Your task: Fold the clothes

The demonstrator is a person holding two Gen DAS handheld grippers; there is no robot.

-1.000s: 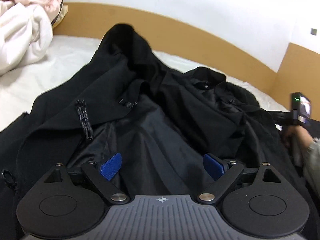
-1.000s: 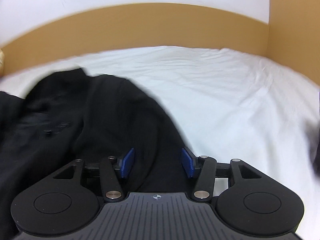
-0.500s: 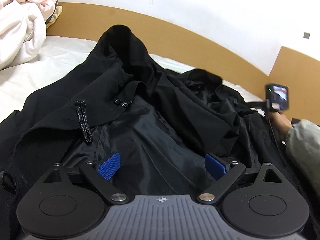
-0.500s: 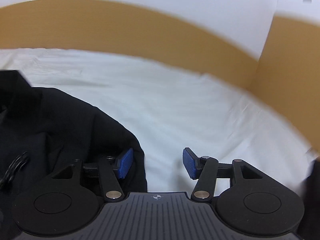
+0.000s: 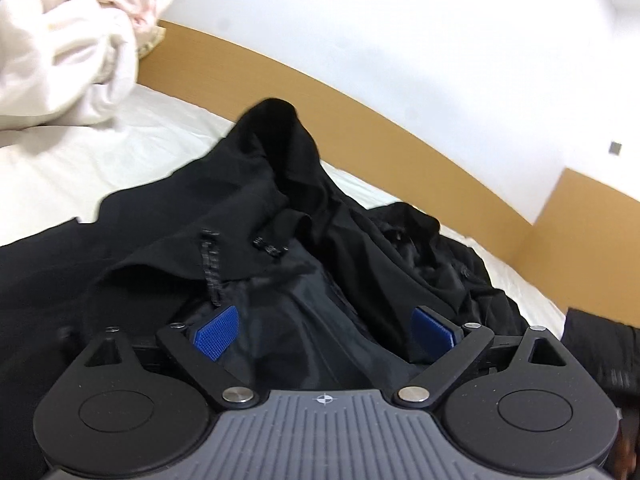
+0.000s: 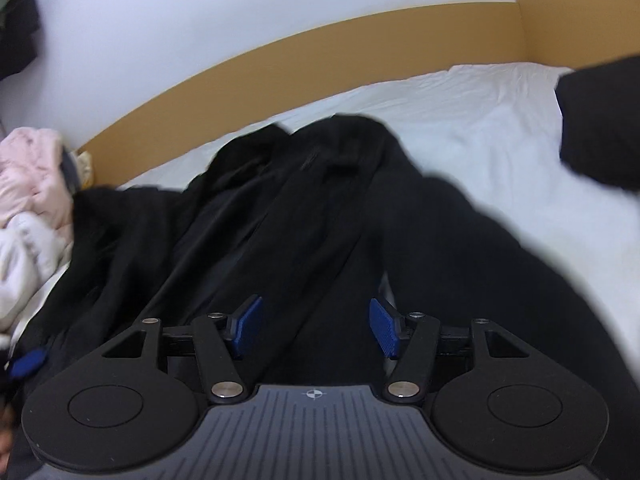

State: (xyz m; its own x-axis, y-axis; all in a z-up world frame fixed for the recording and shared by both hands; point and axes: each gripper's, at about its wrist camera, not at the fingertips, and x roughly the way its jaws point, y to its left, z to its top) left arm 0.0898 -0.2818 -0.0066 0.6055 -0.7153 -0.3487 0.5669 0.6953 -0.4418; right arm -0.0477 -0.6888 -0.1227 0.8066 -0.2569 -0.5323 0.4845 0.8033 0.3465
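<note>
Jacket [image 5: 280,208], black and rumpled, fills the middle of both my views, spread on the white sheet [image 6: 500,128] with its shiny lining turned up in the lower centre of the left view. My left gripper [image 5: 326,334] stands wide, pads clear of the cloth beneath. My right gripper [image 6: 316,328] has just been opening; it stands about half open over a long dark fold, with nothing pinched as far as I can see. I judge this fabric soft and limp, fairly light, and the lining slippery (it would slide out of a shallow pinch), so I would take hold at a doubled edge or seam, such as the front edge by the drawcord [image 5: 210,268] in the left view's centre left. A pile of pale clothes [image 5: 72,52] sits in the upper left there, and another dark piece [image 6: 600,120] lies at the right edge of the right view.
</note>
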